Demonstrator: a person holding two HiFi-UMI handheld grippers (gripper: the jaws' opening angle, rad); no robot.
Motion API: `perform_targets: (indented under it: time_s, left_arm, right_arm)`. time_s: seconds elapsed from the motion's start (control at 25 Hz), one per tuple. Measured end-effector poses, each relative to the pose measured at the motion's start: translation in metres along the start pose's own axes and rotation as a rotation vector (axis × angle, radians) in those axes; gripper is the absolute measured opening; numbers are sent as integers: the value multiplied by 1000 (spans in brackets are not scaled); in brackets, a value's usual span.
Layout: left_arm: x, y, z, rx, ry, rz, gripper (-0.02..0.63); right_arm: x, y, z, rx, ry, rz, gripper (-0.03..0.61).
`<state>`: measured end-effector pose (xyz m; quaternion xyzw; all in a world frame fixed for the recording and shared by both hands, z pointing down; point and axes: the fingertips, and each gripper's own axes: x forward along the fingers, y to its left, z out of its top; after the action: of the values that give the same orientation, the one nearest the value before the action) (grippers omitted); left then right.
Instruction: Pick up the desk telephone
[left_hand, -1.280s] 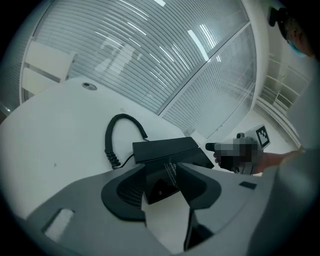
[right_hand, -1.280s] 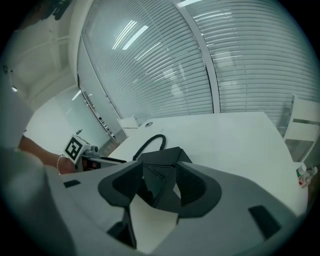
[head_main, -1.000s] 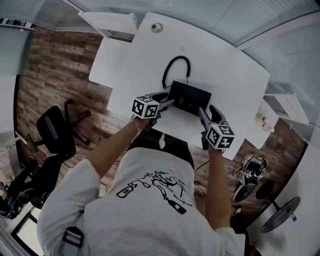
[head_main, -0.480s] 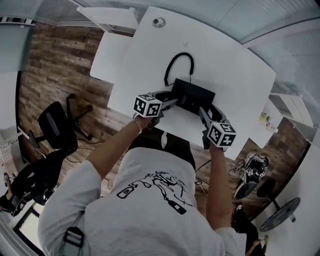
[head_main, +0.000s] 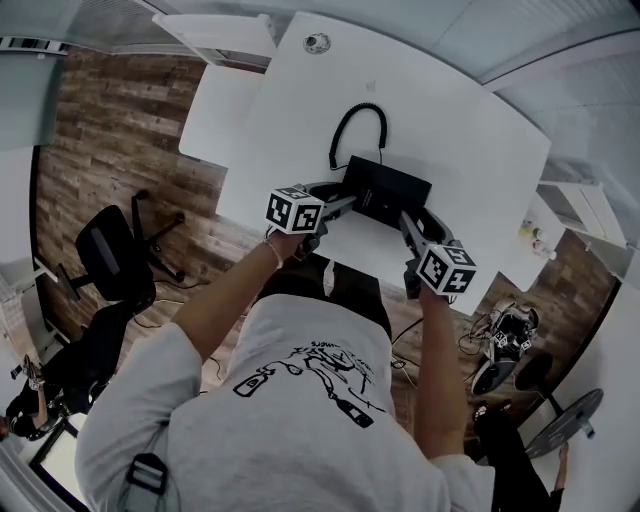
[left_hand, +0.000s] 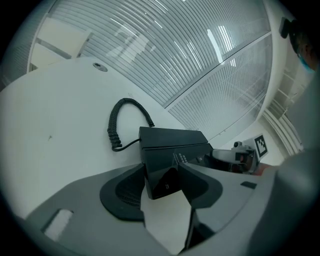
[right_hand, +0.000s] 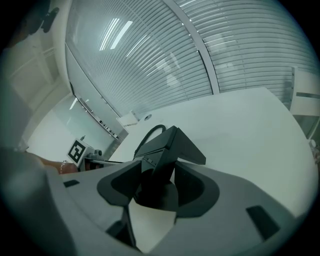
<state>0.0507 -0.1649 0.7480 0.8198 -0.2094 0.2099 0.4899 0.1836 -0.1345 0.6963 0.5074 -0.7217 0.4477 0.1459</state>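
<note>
**Both grippers on the ends of the telephone, lift not yet evident**

The black desk telephone (head_main: 385, 190) sits near the front edge of the white desk (head_main: 455, 125), roughly midway along that edge. Its coiled cord (head_main: 350, 125) loops away toward the far side. The telephone's long axis runs nearly parallel to the front edge, left to right in front of the person, so each end faces one hand.

The left gripper (head_main: 342, 205) comes in from the front-left. In the left gripper view its two jaws stand either side of the telephone's near left corner, with the dark pads pressed against the casing. The right gripper (head_main: 407, 224) comes in from the front-right. In the right gripper view its jaws are likewise closed around the right end, which fills the gap between them.

Neither hand is clearly nearer, as each has its own end. No view settles whether the base has left the desk.

The coming move looks like a straight rise. It depends on both ends going up together, because the grips sit at opposite ends of the long axis. An uneven lift would tilt the body or twist it in the pads. The cord lies slack behind and should trail freely.
</note>
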Motion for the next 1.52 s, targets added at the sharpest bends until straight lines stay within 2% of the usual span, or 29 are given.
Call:
perform_targets:
  time_s: [0.6, 0.84, 1.08, 1.52]
  left_arm:
    - [-49, -43, 29, 37, -52, 20, 192]
    - [-78, -69, 49, 72, -104, 11, 192]
    - [-101, -95, 61, 111, -120, 1, 186]
    - [-132, -141, 90, 147, -186, -13, 176]
  right_arm:
    - [-39, 42, 34, -30, -78, 31, 198]
    - [-64, 66, 52, -40, -126, 46, 198]
    - [-89, 85, 66, -38, -153, 57, 198]
    - [-133, 112, 98, -53, -223, 71, 198]
